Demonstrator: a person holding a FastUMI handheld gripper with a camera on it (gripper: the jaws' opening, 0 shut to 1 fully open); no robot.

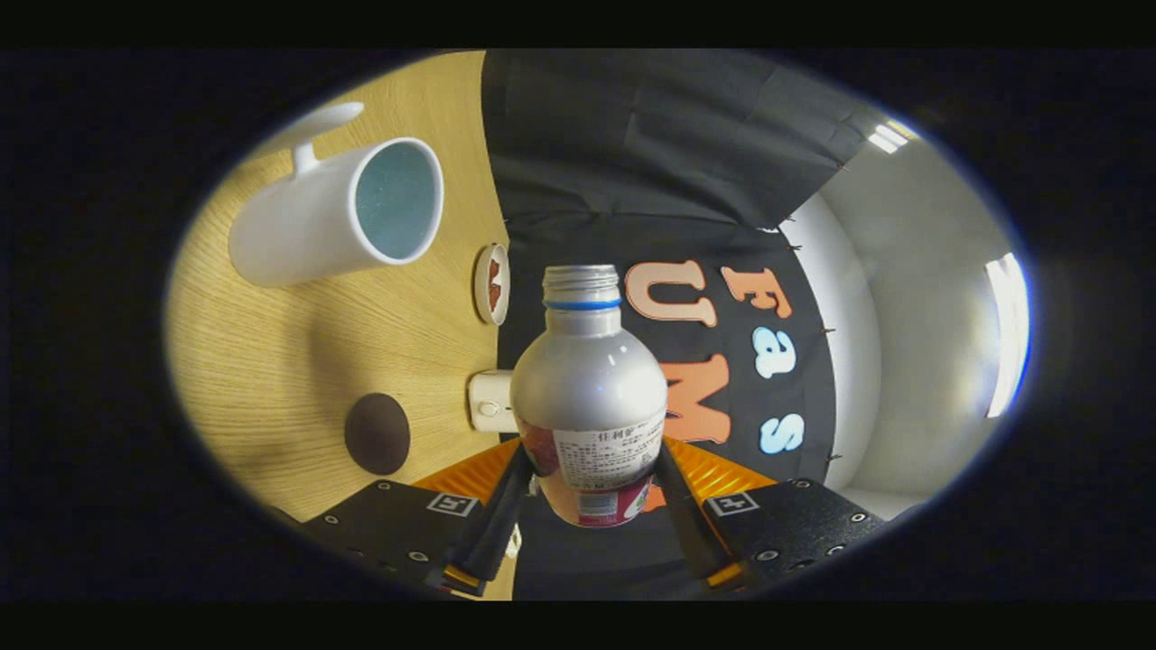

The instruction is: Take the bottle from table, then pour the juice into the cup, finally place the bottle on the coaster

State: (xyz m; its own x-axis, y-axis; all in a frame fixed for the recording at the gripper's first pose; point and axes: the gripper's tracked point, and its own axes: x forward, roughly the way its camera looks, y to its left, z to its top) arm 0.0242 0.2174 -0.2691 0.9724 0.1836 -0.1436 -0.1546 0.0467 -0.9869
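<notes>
Gripper-mounted fisheye, apparently rolled sideways, bottle close

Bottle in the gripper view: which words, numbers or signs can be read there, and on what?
Bottle, clamped between the fingers of the gripper: small print on its white label, too blurred to read.
Gripper body: two square black-and-white markers, no words.
White mug, brown coaster: no text.

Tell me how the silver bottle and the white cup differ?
The bottle is silver metal with a narrow threaded neck and sits clamped between the gripper fingers; the cup is white, wide-mouthed, handled, and stands free on the wooden table. Both are open-topped.
</notes>
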